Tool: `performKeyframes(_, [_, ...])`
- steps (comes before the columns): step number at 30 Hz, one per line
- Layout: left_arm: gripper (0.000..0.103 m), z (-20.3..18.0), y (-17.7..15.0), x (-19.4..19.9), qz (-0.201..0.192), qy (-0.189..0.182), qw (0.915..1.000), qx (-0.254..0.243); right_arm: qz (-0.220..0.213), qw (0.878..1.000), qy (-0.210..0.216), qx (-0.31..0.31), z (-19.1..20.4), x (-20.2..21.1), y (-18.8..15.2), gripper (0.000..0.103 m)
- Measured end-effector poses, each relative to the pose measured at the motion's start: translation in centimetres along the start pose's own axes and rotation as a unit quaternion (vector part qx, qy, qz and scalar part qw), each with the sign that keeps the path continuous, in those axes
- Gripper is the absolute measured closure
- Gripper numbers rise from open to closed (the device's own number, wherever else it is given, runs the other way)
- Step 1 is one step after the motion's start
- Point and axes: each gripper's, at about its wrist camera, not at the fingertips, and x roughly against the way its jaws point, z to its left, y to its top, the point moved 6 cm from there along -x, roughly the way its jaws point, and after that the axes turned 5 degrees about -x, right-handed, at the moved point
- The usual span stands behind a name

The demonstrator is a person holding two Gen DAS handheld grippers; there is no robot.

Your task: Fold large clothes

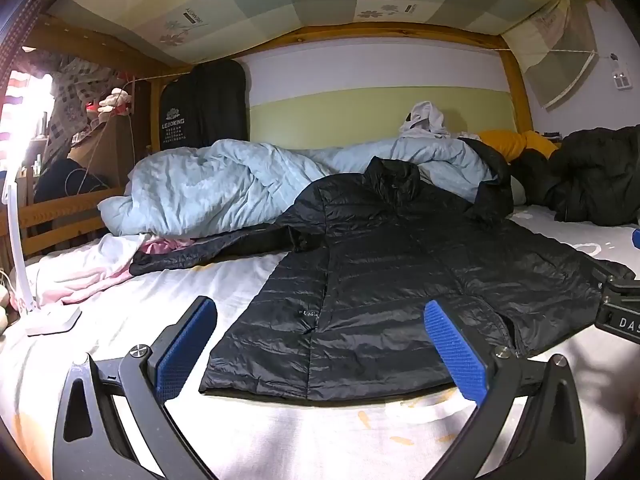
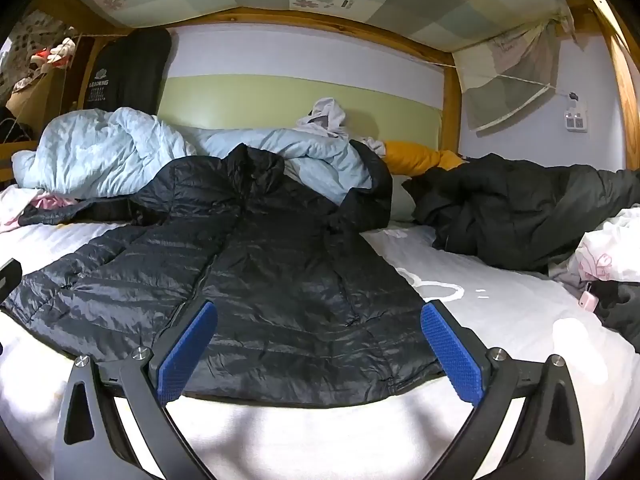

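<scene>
Jacket: a black quilted puffer jacket (image 1: 384,280) lies spread flat, front up, on my white bed sheet (image 1: 280,440).
Long axis: it runs away from me, hem nearest my fingers, collar (image 1: 394,178) at the far end against the pale blue duvet (image 1: 208,188).
Sleeves: one sleeve (image 1: 208,250) stretches out to the left across the sheet; the other, seen from the right wrist, bends up against the duvet on the far right.
Left gripper (image 1: 320,354): my fingers stand wide apart and hold nothing; the hem's left corner lies between them, with the blue pad (image 1: 456,354) of one finger over the fabric and the other over bare sheet.
Right gripper (image 2: 320,354): also spread wide and empty; the right half of the hem lies between these fingers, the hem edge just in front of the blue pads (image 2: 186,354).
Contact: I cannot tell whether either pad touches the fabric.
Other gripper in sight: part of my right tool's black body shows at the right edge of the left wrist view, beside the jacket's right side.
Surroundings: a second dark coat (image 2: 520,208) is heaped on the right, an orange pillow (image 2: 416,158) behind it, a white desk lamp (image 1: 24,260) at the left edge.
</scene>
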Motion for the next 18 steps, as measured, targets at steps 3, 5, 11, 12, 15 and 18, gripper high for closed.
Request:
performKeyframes(3, [0.0, -0.04, 0.01, -0.04, 0.0, 0.0, 1.0, 0.0, 0.001, 1.0, -0.002, 0.007, -0.06, 0.2, -0.04, 0.0])
performKeyframes(5, [0.0, -0.06, -0.04, -0.03, 0.001, 0.0, 1.0, 0.0, 0.001, 1.0, -0.001, 0.01, -0.1, 0.16, 0.24, 0.0])
performKeyframes(11, [0.0, -0.11, -0.05, -0.02, 0.001, 0.0, 1.0, 0.0, 0.0, 1.0, -0.001, 0.008, 0.4, -0.04, 0.1, 0.0])
performKeyframes(12, [0.0, -0.12, -0.03, -0.03, 0.001, 0.0, 1.0, 0.0, -0.001, 1.0, -0.002, 0.008, 0.35, -0.04, 0.08, 0.0])
performKeyframes(15, [0.0, -0.08, -0.04, -0.02, 0.001, 0.0, 1.0, 0.0, -0.001, 1.0, -0.002, 0.009, 0.48, -0.06, 0.15, 0.0])
performKeyframes(18, [0.0, -0.08, -0.02, -0.04, 0.001, 0.0, 1.0, -0.001, 0.0, 1.0, -0.002, 0.01, 0.39, -0.04, 0.2, 0.0])
